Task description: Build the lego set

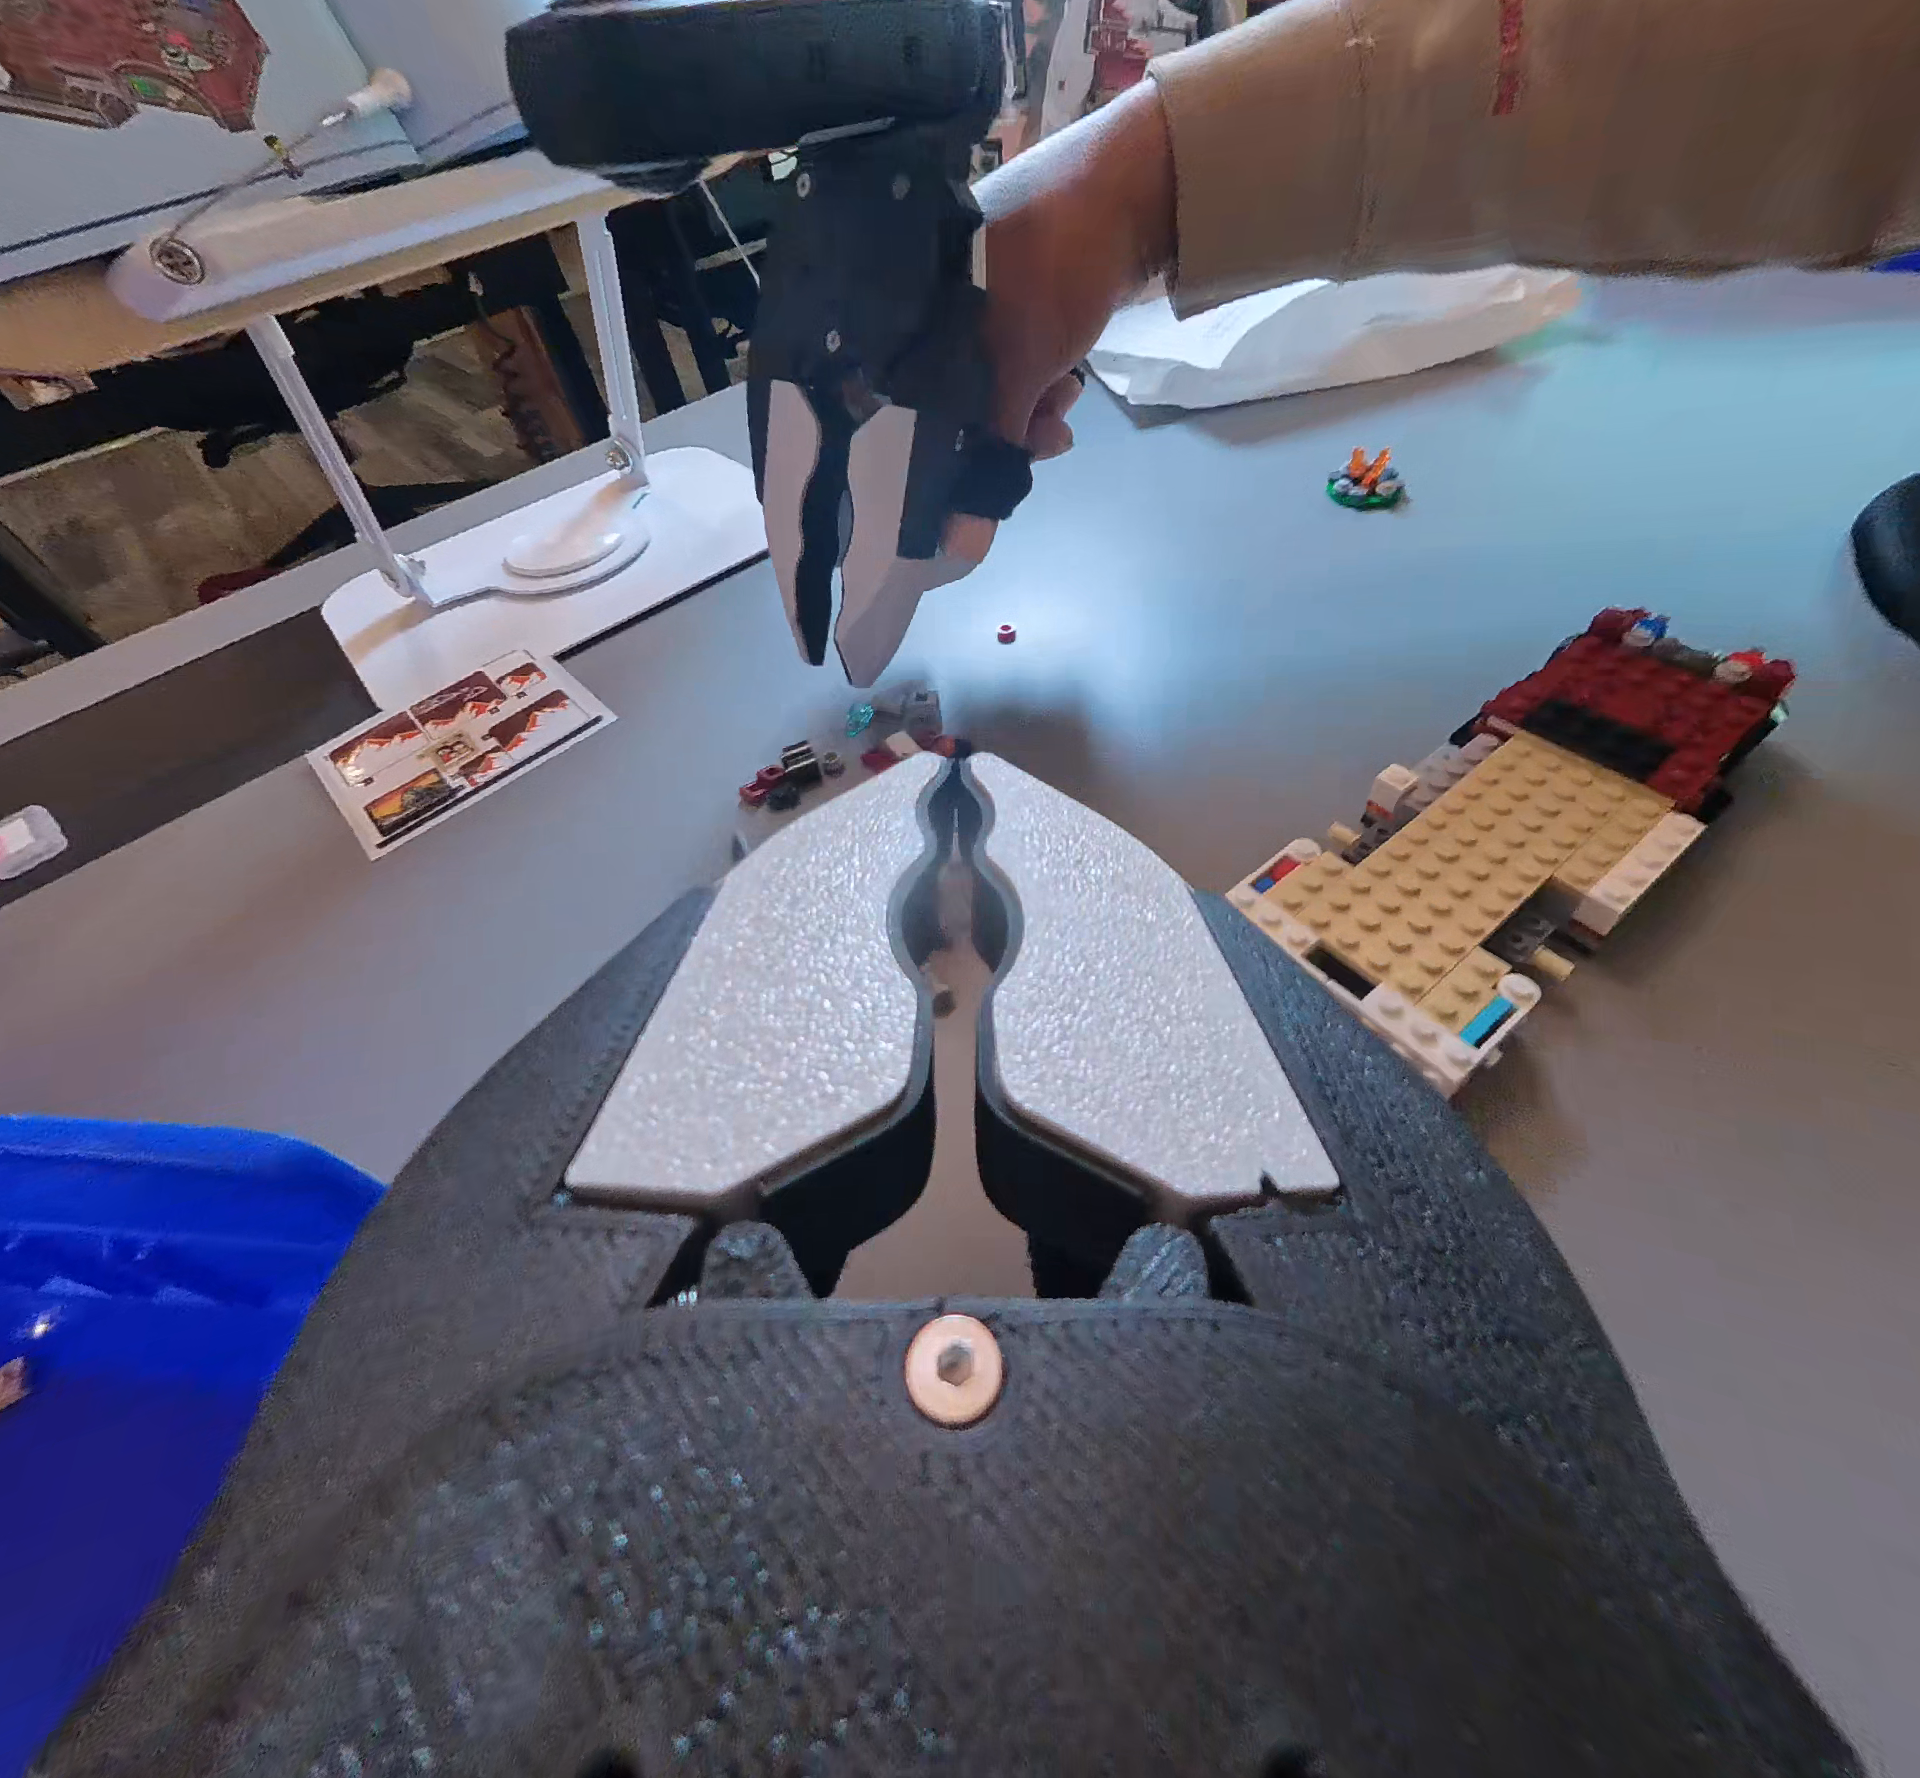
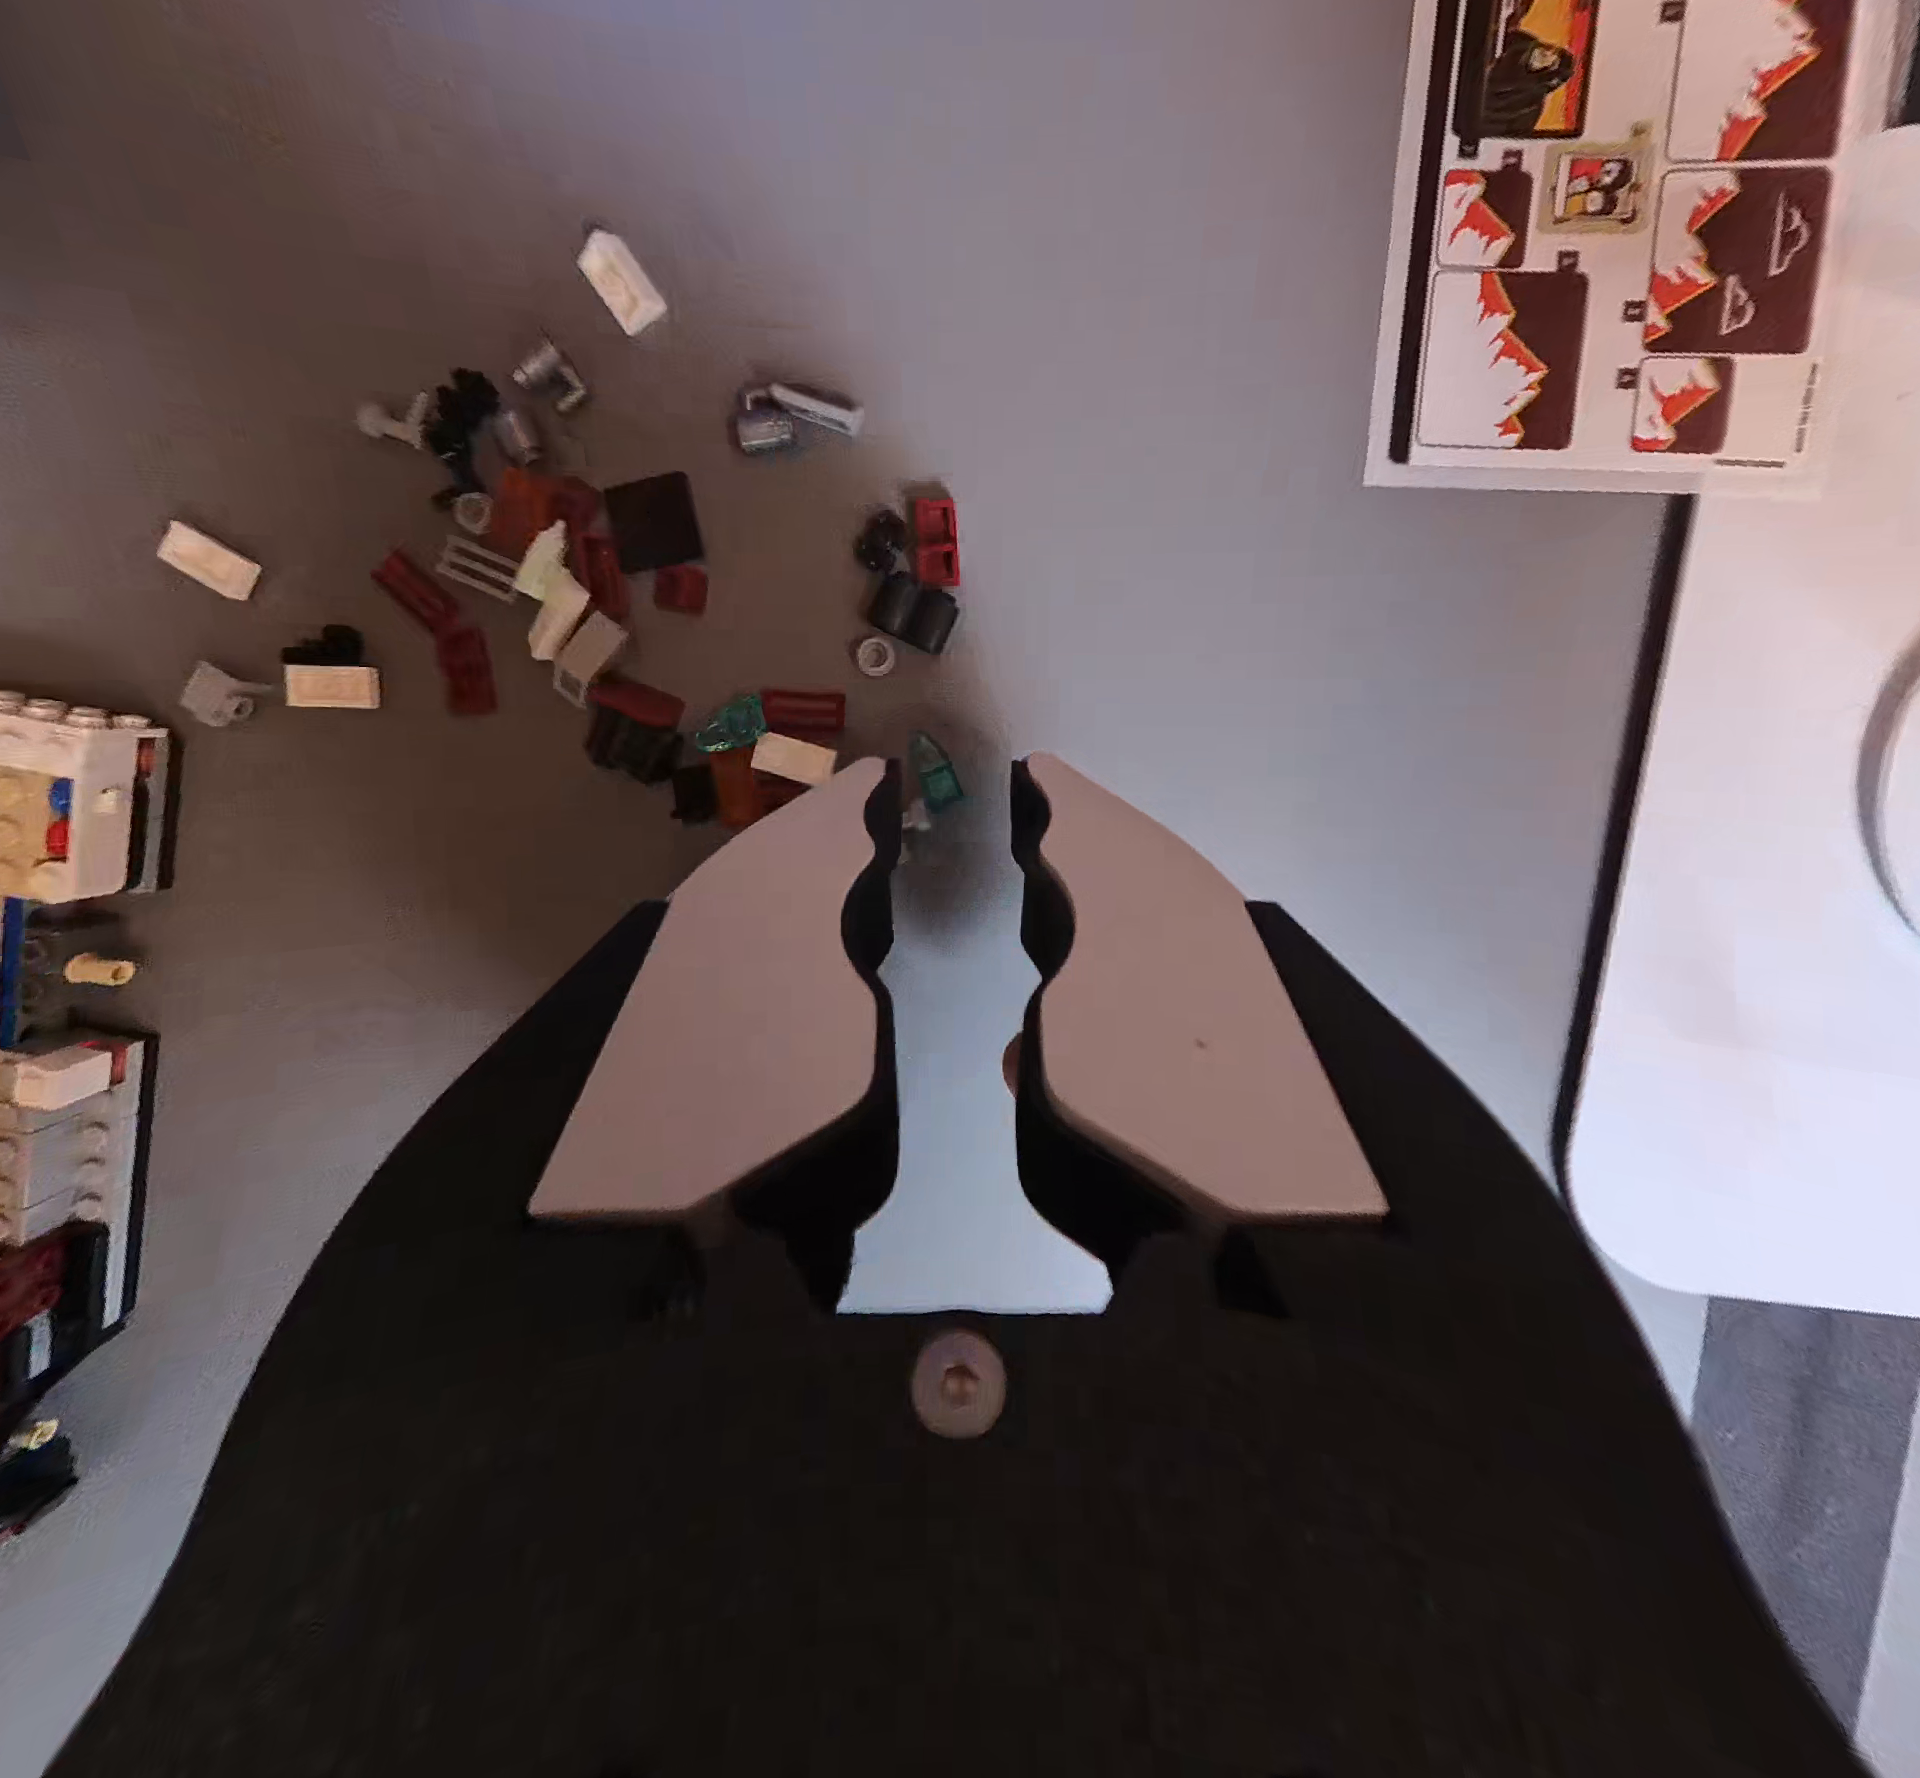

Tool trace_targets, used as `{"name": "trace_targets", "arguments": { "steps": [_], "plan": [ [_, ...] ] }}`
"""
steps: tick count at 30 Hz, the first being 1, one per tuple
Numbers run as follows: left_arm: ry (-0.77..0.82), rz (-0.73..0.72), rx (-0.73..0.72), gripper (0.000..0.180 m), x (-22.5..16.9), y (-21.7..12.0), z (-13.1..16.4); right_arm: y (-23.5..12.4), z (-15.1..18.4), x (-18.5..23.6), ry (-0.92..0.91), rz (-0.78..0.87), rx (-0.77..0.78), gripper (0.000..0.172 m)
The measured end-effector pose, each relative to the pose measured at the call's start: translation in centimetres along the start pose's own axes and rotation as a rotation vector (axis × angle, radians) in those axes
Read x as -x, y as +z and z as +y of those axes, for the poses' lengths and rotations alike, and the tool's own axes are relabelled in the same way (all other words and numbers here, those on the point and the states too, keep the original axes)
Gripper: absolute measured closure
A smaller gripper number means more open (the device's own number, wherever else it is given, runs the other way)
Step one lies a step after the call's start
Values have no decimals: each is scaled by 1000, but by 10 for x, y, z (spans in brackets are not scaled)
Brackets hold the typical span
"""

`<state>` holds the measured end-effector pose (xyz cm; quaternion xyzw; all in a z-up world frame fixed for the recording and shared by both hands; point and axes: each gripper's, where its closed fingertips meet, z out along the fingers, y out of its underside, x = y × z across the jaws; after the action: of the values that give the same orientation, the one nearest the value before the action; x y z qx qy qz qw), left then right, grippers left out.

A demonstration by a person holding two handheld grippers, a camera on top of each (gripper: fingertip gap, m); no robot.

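Observation:
My left gripper (image 1: pixel 958 760) hovers low over the grey table (image 1: pixel 1143 585), and its fingertips are pressed together. A tiny dark and orange bit shows right at the tips; I cannot tell whether it is held. My right gripper (image 2: pixel 951 772) is open and points down over the near edge of a pile of loose pieces (image 2: pixel 582 585). A translucent teal piece (image 2: pixel 935 778) lies on the table between its fingertips, and neither pad touches it. The left wrist view shows the right gripper (image 1: pixel 836 663) just above the pile (image 1: pixel 831 752). The part-built truck (image 1: pixel 1507 855) has tan plates and a dark red cab.
A sticker sheet (image 1: pixel 457 752) lies left of the pile, also in the right wrist view (image 2: pixel 1621 201). A white lamp base (image 1: pixel 551 565) stands behind it. A blue bin (image 1: pixel 125 1313) is at the near left. A small red round piece (image 1: pixel 1005 633) and a small green-based build (image 1: pixel 1366 481) lie farther back. Across from one pair of fingers to the other is roughly 15 cm. From the left gripper's tips to the part-built truck (image 1: pixel 1507 855) is close to 15 cm.

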<state>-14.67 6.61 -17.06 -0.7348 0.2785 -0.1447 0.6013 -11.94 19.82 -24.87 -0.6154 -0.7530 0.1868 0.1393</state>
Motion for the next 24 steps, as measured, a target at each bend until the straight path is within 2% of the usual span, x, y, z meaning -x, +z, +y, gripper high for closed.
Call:
{"name": "trace_targets", "arguments": {
  "steps": [3, 5, 12, 16, 24],
  "plan": [
    [23, -5, 14, 180, 3, 0, 5, 9, 5, 2, 25, -30, 45, 149],
    [19, 8, 15, 180, 1, 0, 5, 12, 13, -1, 12, 12, 76, 149],
    [15, 39, 15, 180, -3, 0, 4, -3, 40, 4, -14, 12, 135, 149],
    [12, 42, 22, 180, -2, 2, 6, -7, 19, 0, -22, 24, 46, 152],
    [19, 36, 44, 180, 0, 3, 12, 12, 12, 1, -91, -26, 70, 158]
  ]
}}
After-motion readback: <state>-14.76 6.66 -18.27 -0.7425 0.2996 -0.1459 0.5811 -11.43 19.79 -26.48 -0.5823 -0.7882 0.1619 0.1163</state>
